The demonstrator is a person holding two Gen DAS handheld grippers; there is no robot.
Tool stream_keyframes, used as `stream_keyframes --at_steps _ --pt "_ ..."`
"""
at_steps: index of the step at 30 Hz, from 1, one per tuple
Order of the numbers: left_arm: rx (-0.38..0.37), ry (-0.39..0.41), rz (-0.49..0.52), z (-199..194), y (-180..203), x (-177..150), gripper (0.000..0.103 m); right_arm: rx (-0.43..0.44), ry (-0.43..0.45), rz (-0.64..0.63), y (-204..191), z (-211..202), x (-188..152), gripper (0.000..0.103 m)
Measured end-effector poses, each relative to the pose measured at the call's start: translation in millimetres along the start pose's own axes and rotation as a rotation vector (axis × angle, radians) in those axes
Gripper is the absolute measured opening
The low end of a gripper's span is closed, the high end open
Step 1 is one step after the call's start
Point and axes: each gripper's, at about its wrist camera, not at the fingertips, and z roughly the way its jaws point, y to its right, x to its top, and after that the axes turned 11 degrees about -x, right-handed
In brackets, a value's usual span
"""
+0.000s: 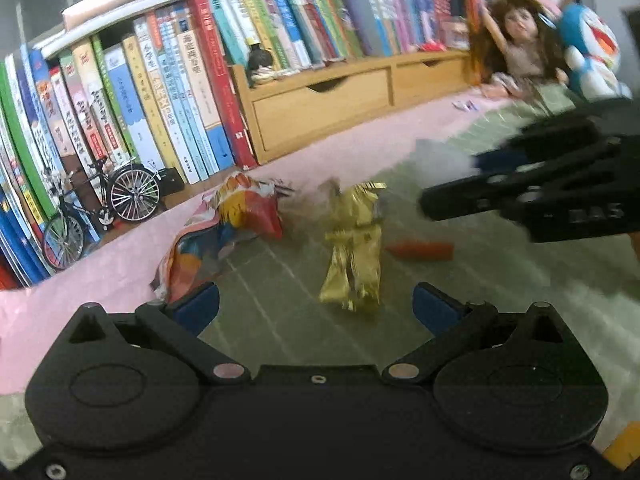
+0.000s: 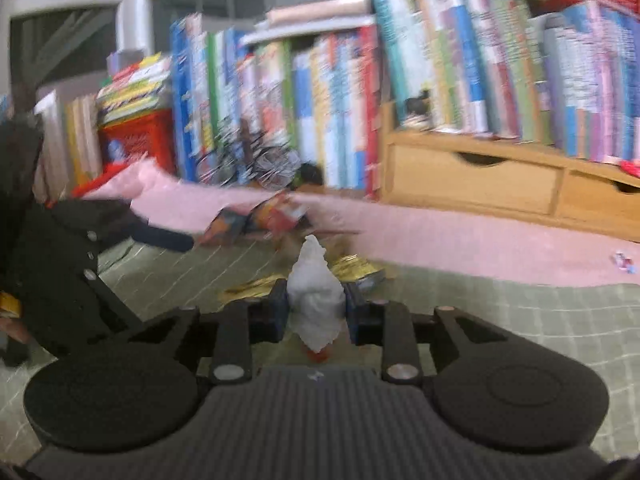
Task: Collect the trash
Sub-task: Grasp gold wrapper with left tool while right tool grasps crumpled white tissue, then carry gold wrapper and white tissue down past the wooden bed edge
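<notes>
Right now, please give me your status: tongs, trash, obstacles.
Right tongs shut on white tissue. Left tongs open, empty, above gold wrapper. Snack bag beside it. Nothing blocking.

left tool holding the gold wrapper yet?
No. The left tool is open, and the gold wrapper lies loose on the green mat ahead of it.

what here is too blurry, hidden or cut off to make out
- Left wrist view: the right gripper is smeared by motion; the white wad at its tips is only a pale blur.
- Right wrist view: the book spines are too blurred to read.
- Right wrist view: the red bit under the white wad is mostly hidden by it.
- Right wrist view: the left gripper is cut off by the frame's left edge; its jaws can't be judged there.
</notes>
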Motion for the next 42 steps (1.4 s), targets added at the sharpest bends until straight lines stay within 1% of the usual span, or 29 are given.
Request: stream_keyframes --at_steps 1,2,3,4,6,7,8,10,11,12,13,14,15,18,20,23,26,28,31,34,36,39,42 --pt "0.003 0.003 -0.029 5.2 -2.5 1.6 0.102 -0.014 0.002 0.008 3.9 -1.1 -0.7 0.035" --pt "0.016 0.007 -0.061 9.7 -5.8 3.4 0.098 -0.027 0.001 0.012 7.3 -1.1 -1.8 0.035" --pt "0.024 0.013 -0.088 11.9 -9.2 4.3 0.091 -0.040 -0.004 0.012 9.4 -0.5 -2.9 0.035" --pt "0.021 0.020 -0.116 14.6 -13.5 5.2 0.086 -0.048 -0.008 0.008 10.6 0.2 -3.6 0.036" --pt "-0.026 0.016 -0.172 18.6 -23.0 6.7 0.066 -0.058 -0.011 -0.002 11.3 1.4 -3.8 0.038" --pt "-0.050 0.016 -0.184 19.4 -25.7 6.5 0.064 -0.059 -0.007 -0.005 11.2 0.8 -3.5 0.038" --pt "-0.063 0.016 -0.180 19.9 -26.5 6.5 0.063 -0.057 -0.001 -0.006 11.3 -0.7 -2.8 0.043" --pt "-0.073 0.017 -0.152 19.9 -23.4 7.2 0.062 -0.058 0.011 -0.013 9.9 -3.9 -2.4 0.043" --pt "-0.083 0.014 -0.133 20.7 -21.1 7.7 0.058 -0.064 0.018 -0.018 9.5 -5.1 -1.7 0.043" --pt "-0.093 0.011 -0.117 22.0 -18.8 8.3 0.049 -0.069 0.023 -0.022 8.7 -7.3 -2.5 0.043" --pt "-0.095 0.008 -0.105 23.0 -15.9 9.4 0.045 -0.072 0.026 -0.022 8.5 -8.3 -2.4 0.043" --pt "-0.098 0.008 -0.090 24.0 -13.6 10.4 0.039 -0.073 0.027 -0.020 9.0 -8.8 -2.2 0.043" --pt "-0.100 0.009 -0.081 24.9 -10.7 11.5 0.030 -0.071 0.027 -0.017 9.3 -9.1 -2.2 0.043" --pt "-0.108 0.010 -0.062 24.6 -5.1 12.0 0.028 -0.049 0.014 -0.009 10.2 -7.7 -3.2 0.043" --pt "-0.109 0.011 -0.071 23.0 -3.7 11.3 0.026 -0.015 -0.004 0.005 10.1 -6.0 -4.2 0.043" --pt "-0.121 0.014 -0.112 18.4 -5.2 11.4 0.026 0.045 -0.031 0.030 7.4 -3.7 -4.8 0.037" --pt "-0.120 0.022 -0.109 6.9 -3.6 12.8 0.026 0.035 -0.023 0.001 -1.3 -7.2 -2.7 0.035" --pt "-0.112 0.029 -0.112 -3.1 -3.2 13.7 0.026 0.036 -0.023 0.008 -3.3 -10.4 -1.8 0.035" --pt "-0.097 0.060 -0.149 -23.6 -5.3 13.2 0.026 0.057 -0.040 0.055 -2.0 -16.6 -3.8 0.035" --pt "-0.019 0.101 -0.212 -49.5 -2.8 6.3 0.026 0.095 -0.052 0.092 -2.3 -29.9 -6.6 0.035" --pt "-0.018 0.130 -0.236 -68.2 1.9 -2.0 0.026 0.129 -0.057 0.103 -4.5 -41.0 -8.1 0.035" --pt "-0.042 0.132 -0.249 -90.0 10.8 -11.9 0.026 0.140 -0.053 0.084 -12.3 -60.8 -9.7 0.035" --pt "-0.015 0.101 -0.255 -108.1 24.1 -22.6 0.026 0.133 -0.053 0.060 -21.1 -79.1 -11.1 0.035"
